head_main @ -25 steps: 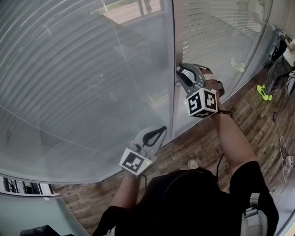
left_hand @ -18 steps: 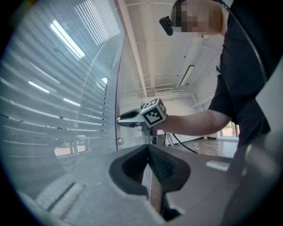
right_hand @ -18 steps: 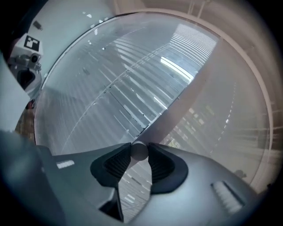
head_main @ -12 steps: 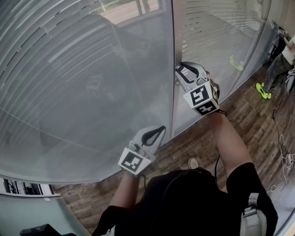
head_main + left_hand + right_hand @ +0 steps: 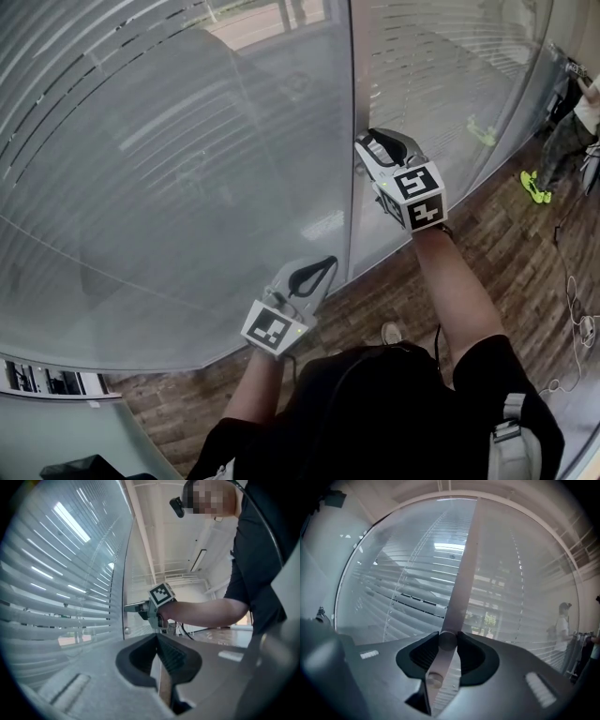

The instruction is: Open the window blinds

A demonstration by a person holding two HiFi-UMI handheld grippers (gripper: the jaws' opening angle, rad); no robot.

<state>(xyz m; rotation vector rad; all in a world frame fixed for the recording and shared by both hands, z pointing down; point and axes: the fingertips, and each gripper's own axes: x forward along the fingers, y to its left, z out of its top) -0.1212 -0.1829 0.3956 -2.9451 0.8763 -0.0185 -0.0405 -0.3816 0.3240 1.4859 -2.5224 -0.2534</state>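
Grey slatted blinds (image 5: 178, 159) hang behind curved glass panes, split by an upright frame strip (image 5: 352, 94). My right gripper (image 5: 362, 152) points level at that strip and is shut on a small round knob (image 5: 448, 640) on it; a second round stud (image 5: 435, 680) sits just below. The slats (image 5: 417, 588) run across both sides of the strip (image 5: 461, 573). My left gripper (image 5: 330, 263) hangs lower and nearer the floor, shut with nothing in it (image 5: 158, 637). Its view shows the right gripper (image 5: 133, 607) against the frame.
Wood-plank floor (image 5: 506, 234) runs along the foot of the glass. A person with bright green shoes (image 5: 536, 187) stands at the far right, with cables (image 5: 579, 328) on the floor near them. A low ledge (image 5: 56, 380) lies at the bottom left.
My right gripper has rolled about its own axis while staying on the knob, so its marker cube shows a different face. The slat lines in the left pane look fainter. The left gripper stayed still.
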